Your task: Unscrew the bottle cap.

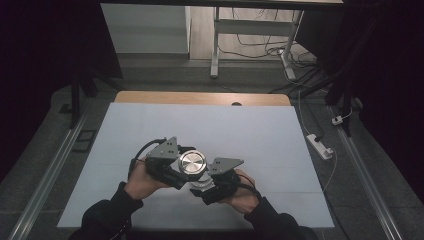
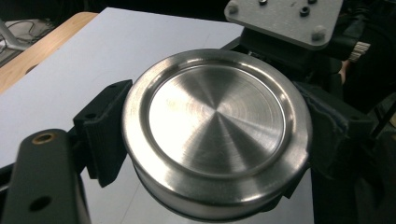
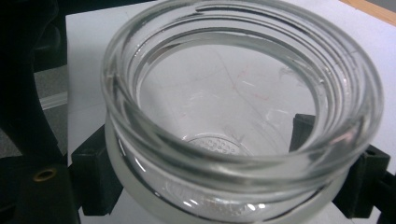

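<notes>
lids: 1 metal lid showing
jars: 1 glass jar showing
grippers: 2, left gripper & right gripper
tables: 1 table

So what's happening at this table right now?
A person holds a gripper in each hand over a table covered in white. The left gripper is shut on a round metal lid, its jaws pressing on the rim from both sides. The right gripper is shut on a clear glass jar, whose threaded mouth is open and which looks empty. Lid and jar are apart, held close together.
</notes>
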Action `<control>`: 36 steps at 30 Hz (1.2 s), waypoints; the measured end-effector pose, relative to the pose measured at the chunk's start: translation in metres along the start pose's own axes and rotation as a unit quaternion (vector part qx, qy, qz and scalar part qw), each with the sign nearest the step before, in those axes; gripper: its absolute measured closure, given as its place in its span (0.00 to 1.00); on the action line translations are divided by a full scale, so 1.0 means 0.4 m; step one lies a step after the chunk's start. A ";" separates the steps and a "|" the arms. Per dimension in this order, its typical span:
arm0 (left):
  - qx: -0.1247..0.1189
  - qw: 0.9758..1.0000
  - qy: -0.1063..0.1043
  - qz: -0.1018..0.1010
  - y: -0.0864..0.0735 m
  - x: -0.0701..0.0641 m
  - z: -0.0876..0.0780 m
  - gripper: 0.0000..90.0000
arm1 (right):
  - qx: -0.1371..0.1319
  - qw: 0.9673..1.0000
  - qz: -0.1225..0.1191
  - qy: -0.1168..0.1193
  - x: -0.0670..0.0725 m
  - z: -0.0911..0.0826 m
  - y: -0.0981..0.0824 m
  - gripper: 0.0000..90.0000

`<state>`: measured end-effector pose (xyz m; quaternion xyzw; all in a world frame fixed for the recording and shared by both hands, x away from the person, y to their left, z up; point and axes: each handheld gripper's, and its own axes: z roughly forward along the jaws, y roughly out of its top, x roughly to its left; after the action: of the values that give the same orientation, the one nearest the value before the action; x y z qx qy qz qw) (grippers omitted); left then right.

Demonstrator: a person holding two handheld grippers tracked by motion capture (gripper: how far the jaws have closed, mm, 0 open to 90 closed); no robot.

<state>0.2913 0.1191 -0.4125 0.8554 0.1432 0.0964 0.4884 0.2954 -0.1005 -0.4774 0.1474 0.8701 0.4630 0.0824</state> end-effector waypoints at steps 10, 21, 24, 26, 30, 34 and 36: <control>0.000 1.000 0.016 -0.013 -0.006 0.027 -0.003 0.22 | 0.004 1.000 -0.001 0.004 0.003 0.000 -0.005 0.17; -0.003 1.000 0.020 -0.019 -0.011 0.033 -0.007 0.22 | 0.005 1.000 0.004 -0.004 -0.006 -0.005 -0.008 0.17; -0.004 1.000 0.017 -0.017 -0.010 0.026 -0.009 0.22 | 0.003 1.000 0.007 -0.010 -0.016 -0.009 -0.007 0.17; -0.004 1.000 0.015 -0.015 -0.010 0.023 -0.012 0.22 | 0.002 1.000 0.009 -0.011 -0.020 -0.011 -0.007 0.17; -0.007 1.000 0.013 -0.014 -0.009 0.016 -0.015 0.22 | -0.001 1.000 0.015 -0.018 -0.035 -0.013 -0.006 0.17; -0.010 1.000 0.009 -0.012 -0.009 0.008 -0.017 0.22 | -0.001 1.000 0.019 -0.025 -0.051 -0.015 -0.005 0.17; -0.011 1.000 0.010 -0.008 -0.009 0.000 -0.017 0.22 | -0.001 0.999 0.020 -0.029 -0.058 -0.015 -0.005 0.17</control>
<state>0.2888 0.1263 -0.4124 0.8478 0.1537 0.1029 0.4970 0.3152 -0.1140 -0.4753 0.1777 0.8639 0.4608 0.0981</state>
